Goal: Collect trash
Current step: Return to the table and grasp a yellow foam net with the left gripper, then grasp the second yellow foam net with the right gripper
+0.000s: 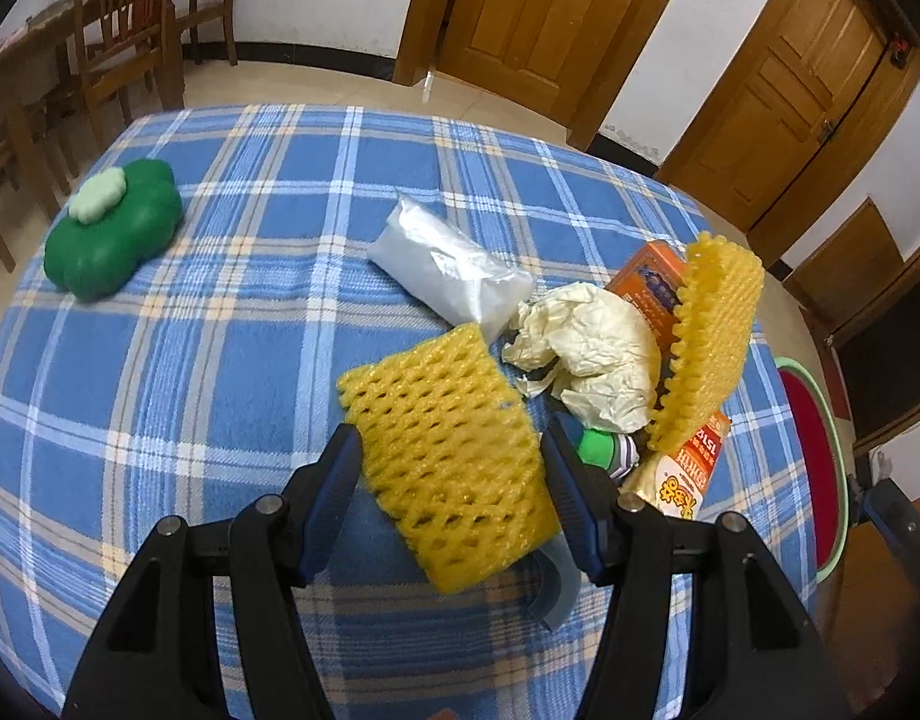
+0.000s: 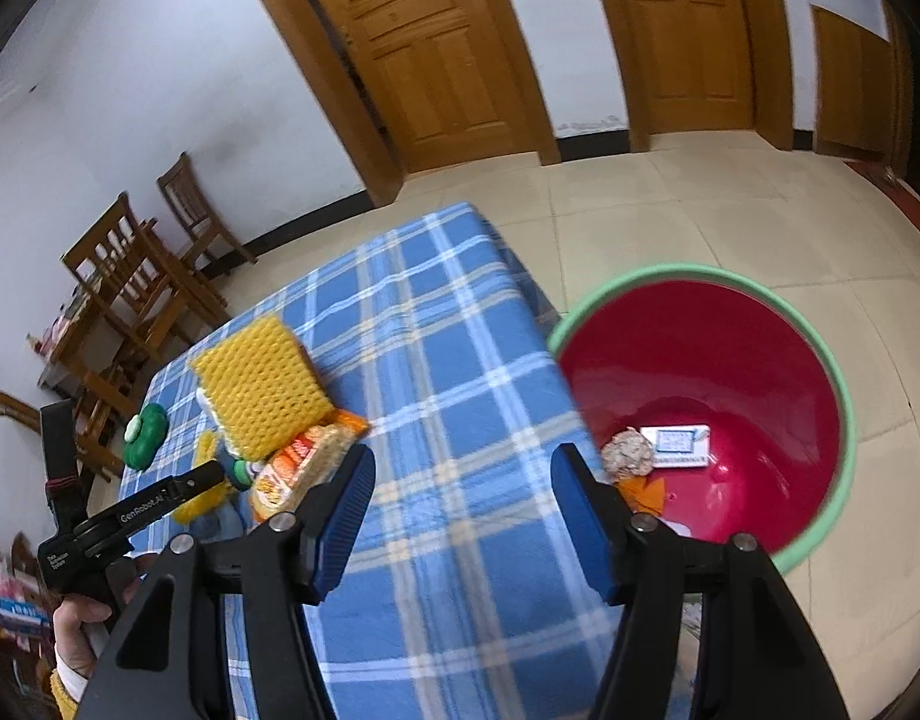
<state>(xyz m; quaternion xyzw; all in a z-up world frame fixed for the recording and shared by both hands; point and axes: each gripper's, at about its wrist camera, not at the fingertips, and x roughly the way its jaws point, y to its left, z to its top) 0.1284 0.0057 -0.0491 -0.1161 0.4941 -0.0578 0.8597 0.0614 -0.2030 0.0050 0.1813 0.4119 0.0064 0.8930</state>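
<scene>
Left gripper [image 1: 450,480] straddled a yellow foam net [image 1: 447,456] at lower centre of the left wrist view; pad contact unclear, so grip couldn't be called. A grey piece [image 1: 556,588] under the net stayed mostly hidden. Crumpled paper [image 1: 592,354], silver pouch [image 1: 441,264] and second foam net [image 1: 712,330] sat mid-right on the plaid bench [image 1: 219,360]. Only the right wrist view showed inside the red bin [image 2: 730,360], right of frame, holding a white card [image 2: 679,444]. Right gripper [image 2: 460,504] was open, empty, over the bench edge.
</scene>
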